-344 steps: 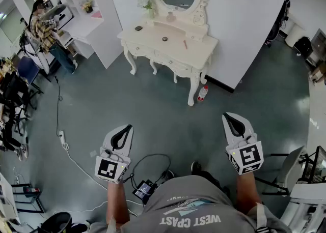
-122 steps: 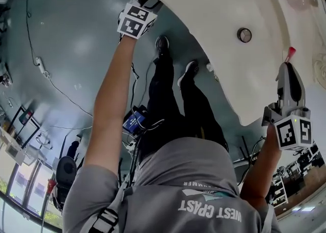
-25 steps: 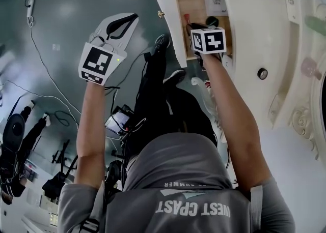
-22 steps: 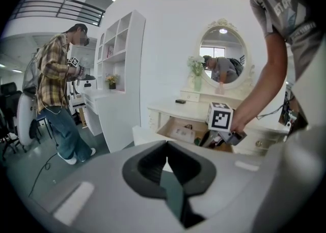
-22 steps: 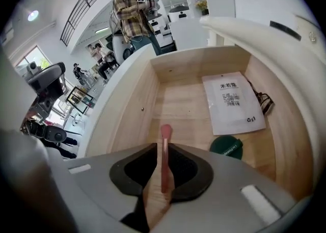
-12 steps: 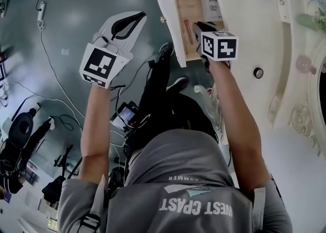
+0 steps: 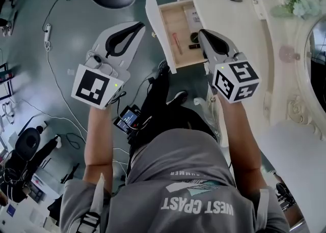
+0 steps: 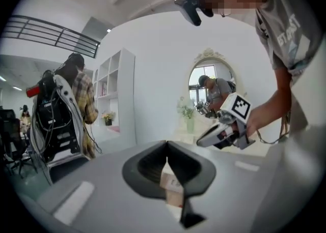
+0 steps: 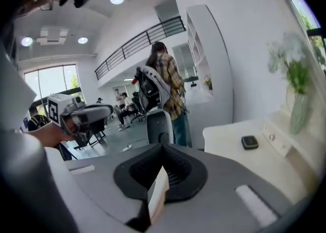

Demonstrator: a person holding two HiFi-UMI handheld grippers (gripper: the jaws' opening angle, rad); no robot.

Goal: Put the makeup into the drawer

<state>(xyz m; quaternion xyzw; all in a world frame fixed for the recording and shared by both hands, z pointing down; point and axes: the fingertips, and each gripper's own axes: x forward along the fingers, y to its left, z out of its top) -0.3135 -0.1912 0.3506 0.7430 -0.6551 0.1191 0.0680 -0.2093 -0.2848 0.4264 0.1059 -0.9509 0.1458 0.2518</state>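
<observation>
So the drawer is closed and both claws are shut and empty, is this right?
Not quite: the drawer stands open, as the head view shows. The left claw and right claw are shut and empty.

The right gripper (image 7: 202, 33), inside the open drawer (image 7: 157, 33) a second ago, now hangs raised clear of it, fingers together and empty. The red makeup stick (image 7: 174, 42) it carried above the desk (image 7: 219, 3) lies in the drawer. The left gripper (image 7: 138, 25) sits higher too.
</observation>
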